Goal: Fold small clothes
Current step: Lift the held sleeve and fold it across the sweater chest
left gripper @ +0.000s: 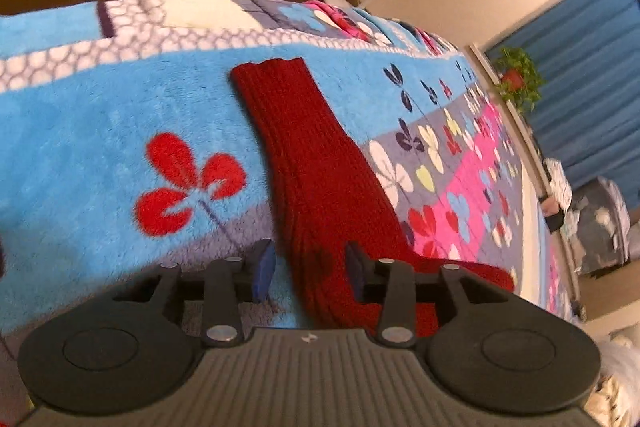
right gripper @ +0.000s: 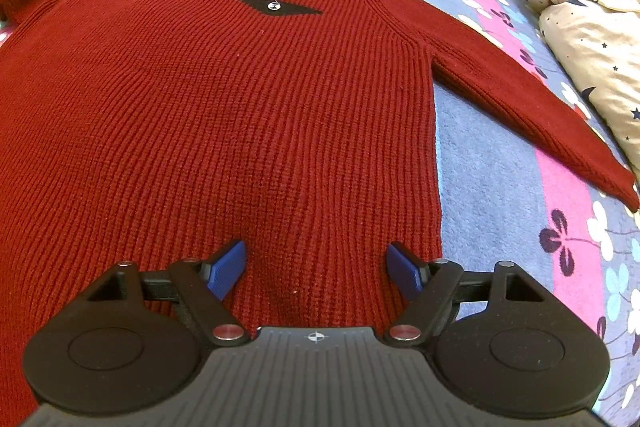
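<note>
Right gripper [right gripper: 316, 269] hangs low over the hem end of the red knit sweater [right gripper: 224, 99], jaws spread wide and holding nothing; sweater lies flat, front up, on the flowered blanket [right gripper: 496, 163], black patch [right gripper: 279, 6] near the collar, one sleeve [right gripper: 532, 107] angled out toward a star-print bundle [right gripper: 588, 7]. Left gripper [left gripper: 310, 269], also agape and empty, straddles the other sleeve [left gripper: 304, 147], cuff pointing away. Judged: garment spread, folding not yet begun; next move likely calls for pinching this sleeve and carrying it across the body.

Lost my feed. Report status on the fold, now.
Left hand-held gripper open, over one sleeve. Right hand-held gripper open at the red sweater hem. Sweater flat, unfolded. Star-print quilt lies beside the far sleeve.
</note>
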Action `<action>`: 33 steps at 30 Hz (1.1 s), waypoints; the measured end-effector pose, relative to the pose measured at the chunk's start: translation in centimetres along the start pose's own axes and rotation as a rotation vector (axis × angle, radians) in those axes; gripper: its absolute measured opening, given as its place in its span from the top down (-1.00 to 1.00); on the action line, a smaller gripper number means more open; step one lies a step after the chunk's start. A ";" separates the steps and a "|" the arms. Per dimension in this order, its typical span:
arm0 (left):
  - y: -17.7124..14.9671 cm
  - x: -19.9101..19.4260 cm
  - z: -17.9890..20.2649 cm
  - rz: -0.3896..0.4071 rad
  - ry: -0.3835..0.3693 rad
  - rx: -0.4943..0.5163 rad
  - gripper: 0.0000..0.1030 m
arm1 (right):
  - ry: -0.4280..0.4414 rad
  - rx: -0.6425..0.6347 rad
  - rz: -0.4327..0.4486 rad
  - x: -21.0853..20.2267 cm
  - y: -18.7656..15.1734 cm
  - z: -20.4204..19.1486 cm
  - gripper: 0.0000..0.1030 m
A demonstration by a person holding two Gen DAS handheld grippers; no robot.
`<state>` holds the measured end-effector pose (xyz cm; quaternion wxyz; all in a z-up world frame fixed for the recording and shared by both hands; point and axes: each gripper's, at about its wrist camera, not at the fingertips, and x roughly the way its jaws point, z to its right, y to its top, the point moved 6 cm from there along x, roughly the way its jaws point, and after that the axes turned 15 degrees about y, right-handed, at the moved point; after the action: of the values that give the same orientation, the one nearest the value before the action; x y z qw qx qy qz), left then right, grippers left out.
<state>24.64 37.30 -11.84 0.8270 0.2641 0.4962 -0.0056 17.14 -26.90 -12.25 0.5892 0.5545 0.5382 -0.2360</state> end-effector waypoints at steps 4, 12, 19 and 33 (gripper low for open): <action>0.1 0.2 1.1 0.013 0.040 0.094 0.78 | -0.003 -0.003 0.004 0.0 0.0 0.0 -0.52; -4.8 -12.9 12.3 0.500 -0.139 0.480 0.80 | 0.044 -0.001 0.176 -2.1 2.1 -0.7 0.69; -25.9 -17.3 19.9 0.253 -0.610 1.064 0.22 | 0.064 0.045 0.217 -2.0 2.8 -0.3 0.70; -25.3 -19.4 4.7 0.061 -0.234 1.182 0.14 | 0.282 0.302 0.377 -1.1 7.7 2.0 0.31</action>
<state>11.74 8.54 -5.08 0.5889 0.6910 0.3068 -0.2857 24.27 -26.98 -8.58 0.4528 0.7536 0.4609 -0.1204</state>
